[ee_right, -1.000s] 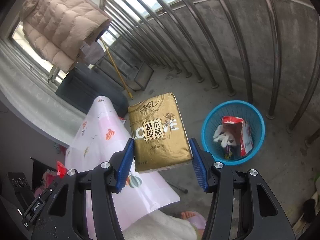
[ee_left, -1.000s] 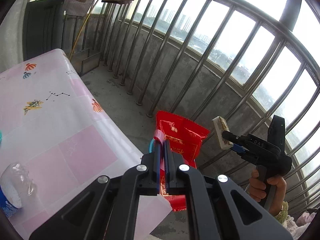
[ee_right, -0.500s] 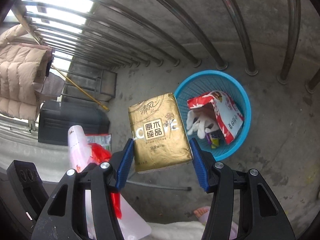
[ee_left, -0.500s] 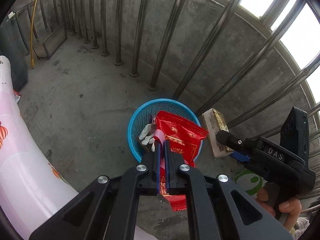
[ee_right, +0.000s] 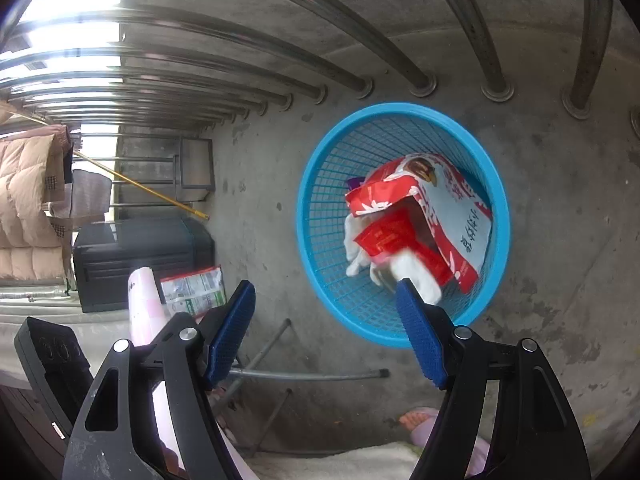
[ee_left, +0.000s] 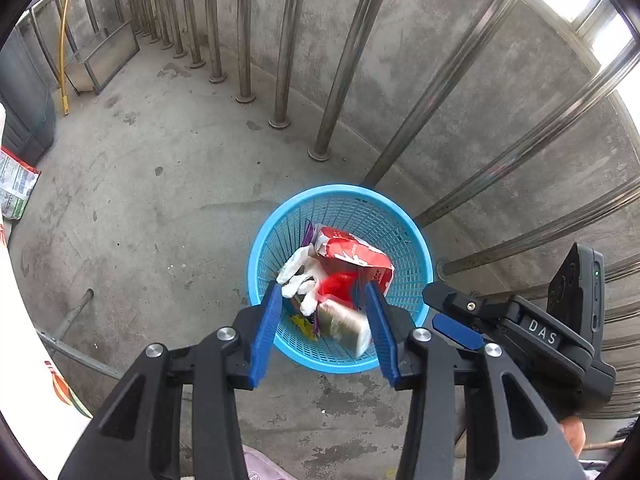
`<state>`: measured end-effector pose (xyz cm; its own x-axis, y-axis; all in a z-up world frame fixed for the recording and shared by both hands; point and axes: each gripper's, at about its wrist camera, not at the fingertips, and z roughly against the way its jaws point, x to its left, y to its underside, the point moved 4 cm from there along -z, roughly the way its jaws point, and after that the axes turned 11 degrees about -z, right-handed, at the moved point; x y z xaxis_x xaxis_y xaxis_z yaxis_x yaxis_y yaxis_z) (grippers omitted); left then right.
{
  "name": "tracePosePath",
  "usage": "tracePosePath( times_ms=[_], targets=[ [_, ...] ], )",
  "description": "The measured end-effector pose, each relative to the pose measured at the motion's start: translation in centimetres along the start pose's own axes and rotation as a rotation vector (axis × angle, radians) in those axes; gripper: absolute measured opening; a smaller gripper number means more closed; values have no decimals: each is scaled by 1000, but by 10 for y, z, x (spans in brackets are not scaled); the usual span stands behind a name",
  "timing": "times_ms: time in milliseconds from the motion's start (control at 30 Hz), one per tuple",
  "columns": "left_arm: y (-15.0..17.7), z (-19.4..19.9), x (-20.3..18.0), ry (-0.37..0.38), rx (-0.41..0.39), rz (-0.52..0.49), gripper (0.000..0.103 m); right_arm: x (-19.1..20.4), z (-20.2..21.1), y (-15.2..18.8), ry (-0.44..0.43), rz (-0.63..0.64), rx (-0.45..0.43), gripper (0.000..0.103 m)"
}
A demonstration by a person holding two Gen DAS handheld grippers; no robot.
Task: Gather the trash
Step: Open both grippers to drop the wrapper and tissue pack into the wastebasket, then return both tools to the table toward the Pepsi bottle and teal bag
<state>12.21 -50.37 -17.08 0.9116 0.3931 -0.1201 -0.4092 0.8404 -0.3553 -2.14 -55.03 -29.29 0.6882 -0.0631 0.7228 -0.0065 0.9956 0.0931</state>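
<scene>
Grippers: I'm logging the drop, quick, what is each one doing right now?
Left gripper: jaws opening, nothing between them, above the blue basket.
Right gripper: jaws opening, nothing held.

Soft daylight, fisheye warp, seemingly motion-blurred trash.

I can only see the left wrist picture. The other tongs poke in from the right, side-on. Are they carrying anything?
Observer: No. In the right wrist view, the right tongs are opening with nothing between them; they point toward the blue basket.
Operator: Is anything hanging up out there? I see only bars and concrete.
Observer: Yes, a beige padded jacket hangs at the far left edge, beside the railing.
</scene>
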Motion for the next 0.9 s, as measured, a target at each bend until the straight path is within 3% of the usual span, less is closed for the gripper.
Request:
tracePosePath(
  times_ms=[267, 467, 633, 767, 900],
  targets=[
    [4, 47, 12, 0, -92, 21, 42, 20, 22, 10, 11, 59, -63, 69],
    [31, 121, 27, 0, -222, 21, 45, 60, 40, 31, -23, 199, -95, 69],
    [83, 200, 57, -48, -353, 72, 55, 104, 50, 64, -108, 340, -64, 69],
    [138, 254, 87, -112, -446, 183, 59, 144, 44, 105, -173, 471, 17, 69],
    [201, 293, 114, -196, -489, 308, 62, 189, 30, 157, -232, 619, 141, 70]
  ],
)
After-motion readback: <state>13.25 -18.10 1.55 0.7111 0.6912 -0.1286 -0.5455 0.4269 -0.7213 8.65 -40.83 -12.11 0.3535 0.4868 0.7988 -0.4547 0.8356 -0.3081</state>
